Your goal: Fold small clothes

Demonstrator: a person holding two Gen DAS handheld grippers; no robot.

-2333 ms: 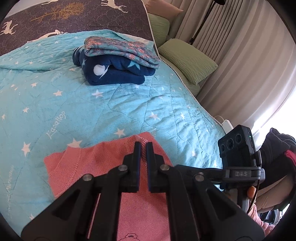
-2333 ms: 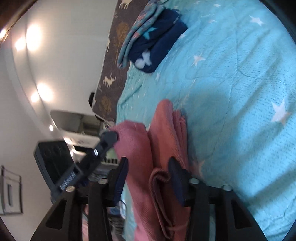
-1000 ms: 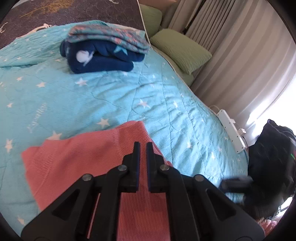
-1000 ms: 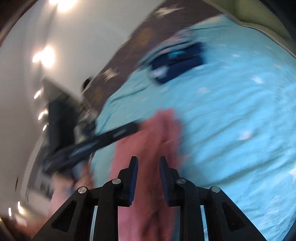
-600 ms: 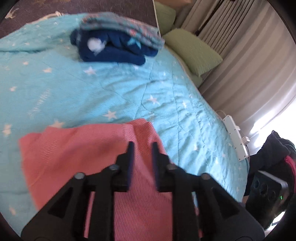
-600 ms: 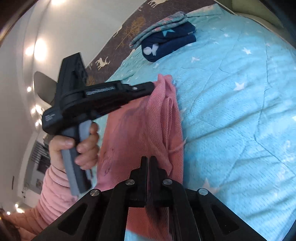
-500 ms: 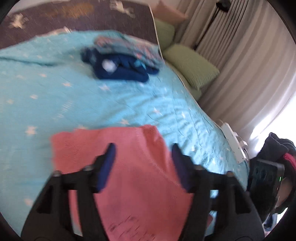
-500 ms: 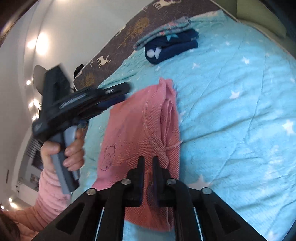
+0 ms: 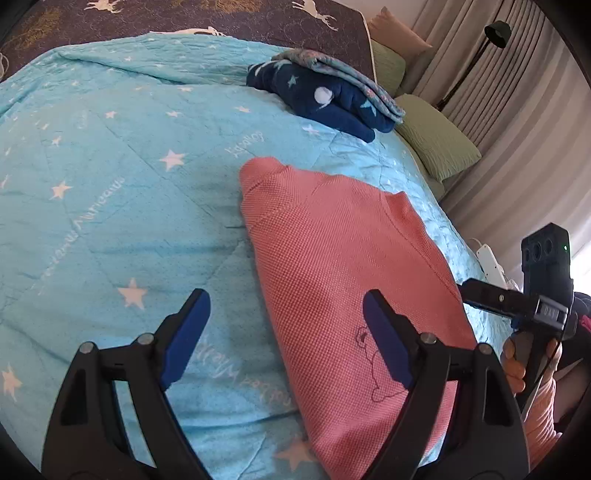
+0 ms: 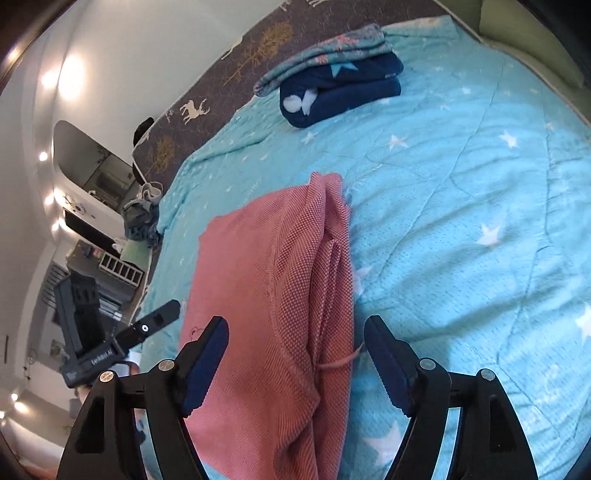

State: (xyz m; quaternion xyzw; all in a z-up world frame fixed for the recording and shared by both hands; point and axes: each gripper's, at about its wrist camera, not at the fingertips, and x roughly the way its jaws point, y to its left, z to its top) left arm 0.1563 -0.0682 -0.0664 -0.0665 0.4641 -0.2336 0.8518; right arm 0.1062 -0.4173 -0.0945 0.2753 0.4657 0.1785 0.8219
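Observation:
A small pink knit garment (image 9: 343, 280) with a stitched bear outline lies folded lengthwise on the turquoise star quilt (image 9: 110, 177). My left gripper (image 9: 284, 328) hovers over its left edge, jaws still opening wide, pads touching nothing. In the right wrist view the same pink garment (image 10: 273, 302) lies below my right gripper (image 10: 295, 350), whose jaws are opening above the cloth's folded layers without pressing them. The left gripper's finger (image 10: 155, 323) shows at the left there. The right gripper's body and the hand holding it (image 9: 517, 306) appear at the right edge of the left view.
A stack of folded clothes (image 9: 332, 96), dark blue under a patterned teal piece, rests at the far end of the bed. Green pillows (image 9: 436, 147) and grey curtains lie to the right. A dark deer-print headboard (image 9: 184, 18) runs behind. A power strip (image 9: 489, 262) lies beside the bed.
Both grippers were shut on the pink garment and have let it go; it now lies flat on the quilt. The left gripper shifted left and both jaws spread wide.

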